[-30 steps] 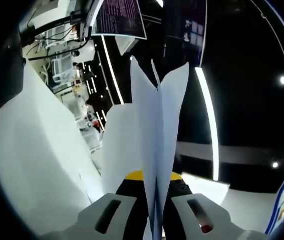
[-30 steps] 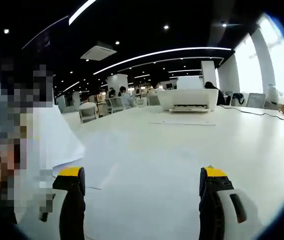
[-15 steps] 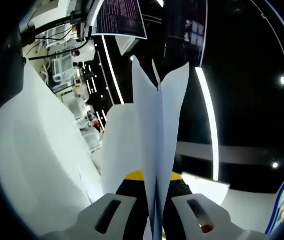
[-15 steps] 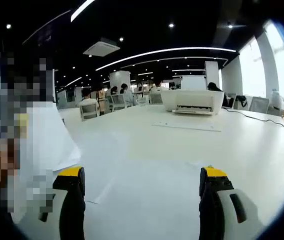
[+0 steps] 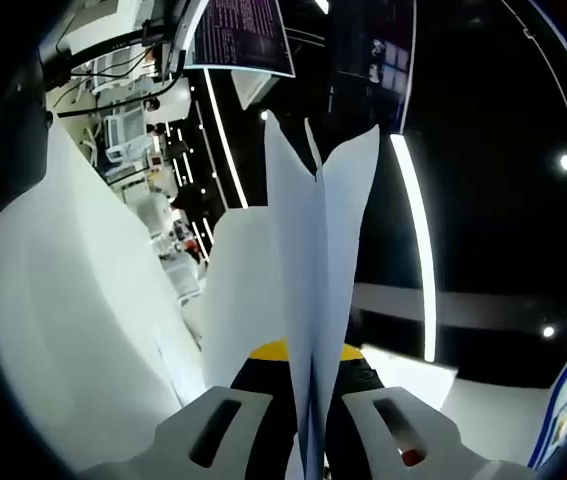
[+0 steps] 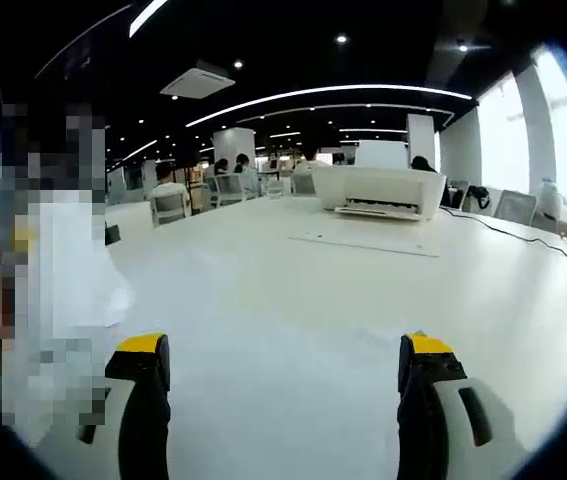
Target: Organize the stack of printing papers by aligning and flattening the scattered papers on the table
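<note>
Papers are standing edge-on, pinched in the left gripper, lifted off the table, right gripper hovering spread and empty, so aligning and flattening are looking unfinished.

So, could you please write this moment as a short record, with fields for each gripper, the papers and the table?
left gripper: shut on the papers
papers: white sheets held edge-on between the fingers, fanning apart above them
right gripper: open, nothing between the fingers
table: white, a white printer at the far side
single sheet: lies flat before the printer
</note>
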{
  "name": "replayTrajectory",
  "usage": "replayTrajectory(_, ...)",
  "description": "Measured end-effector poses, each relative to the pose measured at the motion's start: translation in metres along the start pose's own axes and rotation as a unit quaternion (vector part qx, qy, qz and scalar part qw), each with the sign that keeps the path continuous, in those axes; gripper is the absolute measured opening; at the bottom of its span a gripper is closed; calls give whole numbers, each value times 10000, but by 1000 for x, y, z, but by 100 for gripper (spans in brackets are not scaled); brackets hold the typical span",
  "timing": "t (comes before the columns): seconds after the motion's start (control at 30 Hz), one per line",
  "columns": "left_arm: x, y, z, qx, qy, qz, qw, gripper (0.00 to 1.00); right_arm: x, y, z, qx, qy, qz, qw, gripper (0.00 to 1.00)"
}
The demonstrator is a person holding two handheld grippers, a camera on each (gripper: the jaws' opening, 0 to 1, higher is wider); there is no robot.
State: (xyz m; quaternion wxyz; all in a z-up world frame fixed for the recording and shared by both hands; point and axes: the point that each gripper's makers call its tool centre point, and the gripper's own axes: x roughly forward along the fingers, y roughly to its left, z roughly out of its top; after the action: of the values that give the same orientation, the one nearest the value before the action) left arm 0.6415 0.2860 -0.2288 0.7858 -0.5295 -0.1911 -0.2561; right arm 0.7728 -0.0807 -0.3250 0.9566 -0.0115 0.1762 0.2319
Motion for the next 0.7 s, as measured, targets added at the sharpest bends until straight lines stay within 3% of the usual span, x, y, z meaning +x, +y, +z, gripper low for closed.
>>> replayTrajectory(0.43,0,1,-1,-9,13,1,10000,7,10,-14,-5,-125,129,2,9998,90)
replayTrajectory(0.7,0,1,-1,-6,13,6,10000,7,13,-12,-4,-402,110,374,9984,90)
